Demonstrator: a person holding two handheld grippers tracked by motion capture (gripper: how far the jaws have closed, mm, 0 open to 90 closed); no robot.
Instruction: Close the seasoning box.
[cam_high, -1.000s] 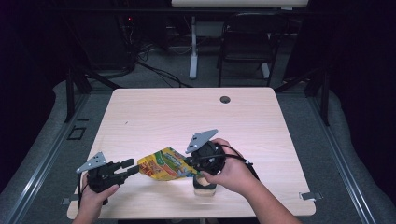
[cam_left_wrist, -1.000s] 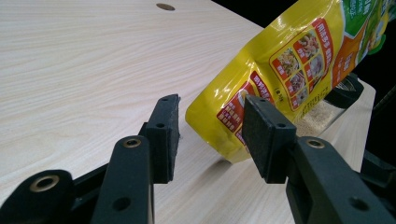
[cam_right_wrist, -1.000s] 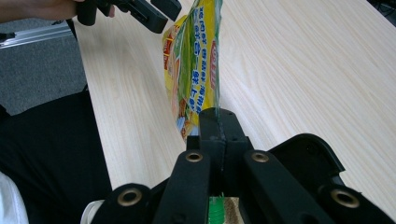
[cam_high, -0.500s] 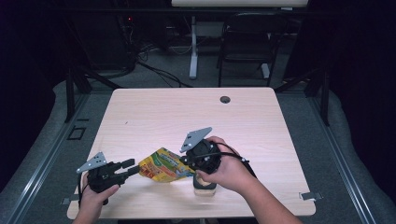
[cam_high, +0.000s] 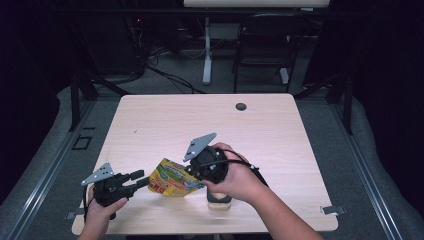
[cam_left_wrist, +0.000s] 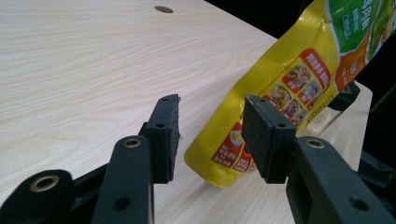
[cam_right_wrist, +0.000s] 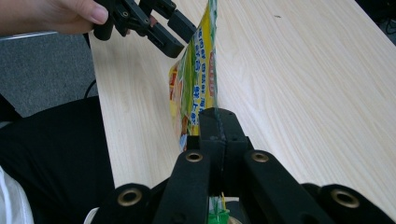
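While the right gripper (cam_high: 192, 176) stays clamped on 1 edge of the yellow pouch (cam_high: 172, 177), holding it tilted above the table (cam_high: 280, 130), the left gripper (cam_left_wrist: 210, 135) gapes beside it; that thin pinch could slip.

A pale wood-grain table (cam_high: 280, 130) sits under bright light, with a round dark hole (cam_high: 241, 106) near its far edge. Grey carpet (cam_high: 330, 125) runs around it, and everything beyond drops into darkness. Back there, a dark chair (cam_high: 260, 55), a white post (cam_high: 206, 50) and loose cables (cam_high: 165, 75) on the floor.
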